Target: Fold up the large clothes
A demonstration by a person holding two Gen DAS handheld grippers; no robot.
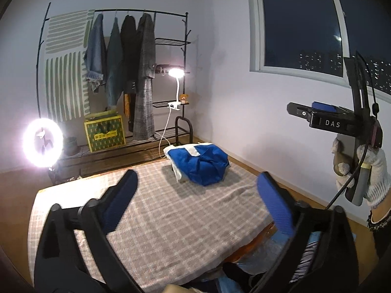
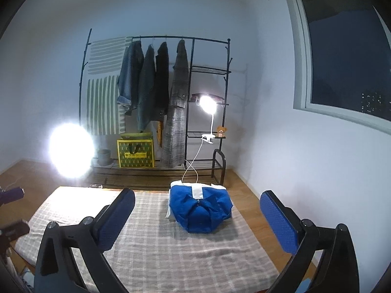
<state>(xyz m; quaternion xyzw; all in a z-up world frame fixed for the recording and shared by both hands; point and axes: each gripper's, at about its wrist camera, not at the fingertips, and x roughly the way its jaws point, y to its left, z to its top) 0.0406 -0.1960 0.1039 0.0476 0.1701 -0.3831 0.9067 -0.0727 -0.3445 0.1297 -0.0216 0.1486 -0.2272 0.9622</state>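
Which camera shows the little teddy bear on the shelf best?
The right wrist view: the teddy bear sits nearer the middle, clear of glare, beside the lamp's clip on the rack shelf. The left wrist view shows it too, only smaller and blurrier.

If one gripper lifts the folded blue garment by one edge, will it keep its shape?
Probably not. The blue garment looks like soft cloth, bulging and creased, so it would likely sag and unfold. It lies on a white folded piece, which may slide or stay behind on the checked blanket.
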